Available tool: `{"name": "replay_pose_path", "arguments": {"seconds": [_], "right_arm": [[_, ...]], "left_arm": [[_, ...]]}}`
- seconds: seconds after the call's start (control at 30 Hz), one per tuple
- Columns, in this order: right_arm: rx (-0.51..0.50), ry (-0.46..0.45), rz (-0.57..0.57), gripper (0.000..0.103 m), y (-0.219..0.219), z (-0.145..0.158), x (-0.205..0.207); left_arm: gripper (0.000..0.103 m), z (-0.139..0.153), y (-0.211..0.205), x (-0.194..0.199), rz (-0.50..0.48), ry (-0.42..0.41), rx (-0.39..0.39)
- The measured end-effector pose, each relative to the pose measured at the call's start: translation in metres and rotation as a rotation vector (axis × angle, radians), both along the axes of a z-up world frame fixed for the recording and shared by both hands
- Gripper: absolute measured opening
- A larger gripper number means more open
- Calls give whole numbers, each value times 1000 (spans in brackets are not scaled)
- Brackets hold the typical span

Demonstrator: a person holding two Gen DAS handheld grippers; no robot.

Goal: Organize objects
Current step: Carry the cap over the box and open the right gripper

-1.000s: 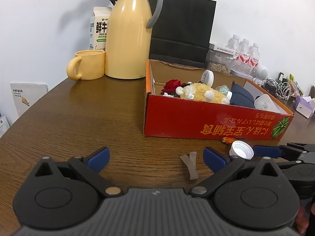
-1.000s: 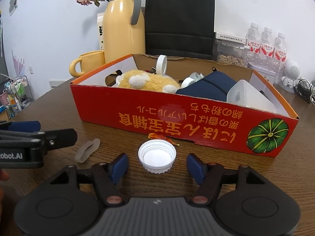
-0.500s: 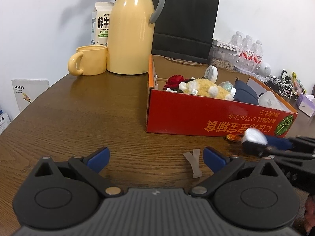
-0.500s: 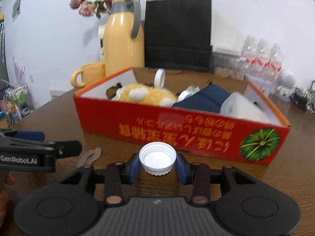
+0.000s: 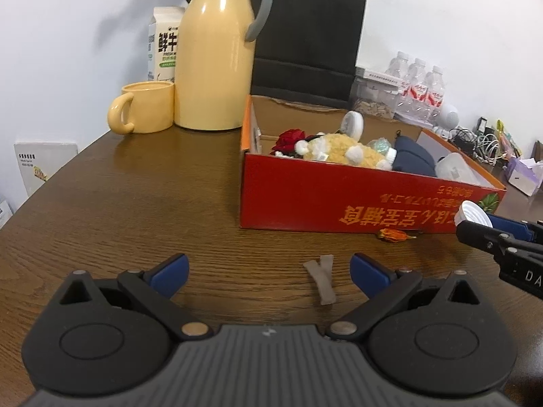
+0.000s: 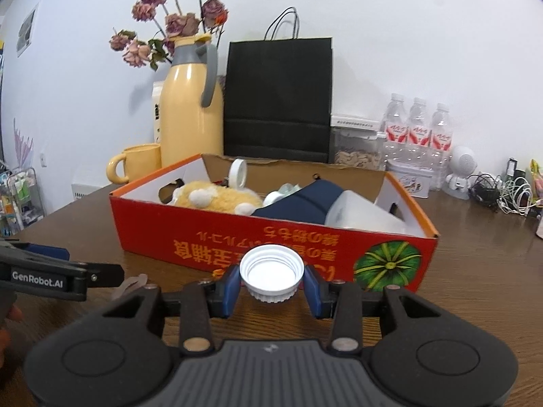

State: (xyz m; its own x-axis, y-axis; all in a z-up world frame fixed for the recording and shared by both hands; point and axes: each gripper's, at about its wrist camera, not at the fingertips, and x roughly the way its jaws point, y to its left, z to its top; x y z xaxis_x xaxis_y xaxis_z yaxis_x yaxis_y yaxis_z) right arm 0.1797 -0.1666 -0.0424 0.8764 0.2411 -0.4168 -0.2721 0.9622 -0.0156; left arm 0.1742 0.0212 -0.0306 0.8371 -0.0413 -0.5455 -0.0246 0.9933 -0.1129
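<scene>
My right gripper [image 6: 271, 283] is shut on a white bottle cap [image 6: 270, 271] and holds it above the table in front of the red cardboard box [image 6: 210, 237]. The cap also shows at the right edge of the left wrist view [image 5: 472, 214]. The box [image 5: 322, 196] holds a yellow plush toy [image 5: 339, 147], a navy pouch [image 5: 412, 157], a white container [image 6: 363, 213] and other small things. My left gripper [image 5: 268, 268] is open and empty, low over the table. A small beige strip [image 5: 323, 278] lies between its fingers.
A yellow thermos [image 5: 215, 57], yellow mug [image 5: 144, 107] and milk carton [image 5: 163, 44] stand at the back left. A black paper bag [image 5: 305, 44] stands behind the box. Water bottles [image 6: 419, 135] and cables [image 6: 509, 196] are at the right. An orange scrap [image 5: 393, 235] lies by the box.
My right gripper closed on the white cap and lifted it off the table, up toward the box's front wall. My left gripper stayed open and nearly still.
</scene>
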Motion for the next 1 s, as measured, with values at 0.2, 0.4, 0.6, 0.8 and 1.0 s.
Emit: {"name": "replay_pose_path", "arguments": {"seconds": [0.2, 0.4, 0.6, 0.8, 1.0], "right_arm": [[14, -25, 5, 39, -10, 4, -8], [16, -42, 28, 39, -8, 6, -14], [18, -52, 54, 39, -6, 7, -19], [10, -57, 78, 39, -3, 7, -22], [10, -59, 87, 39, -3, 7, -24]], "left_arm": [[103, -1, -19, 0, -49, 3, 17], [66, -7, -40, 7, -71, 56, 32], [9, -6, -47, 5, -24, 53, 53], [7, -4, -48, 1, -45, 27, 30], [7, 1, -50, -6, -53, -24, 30]]}}
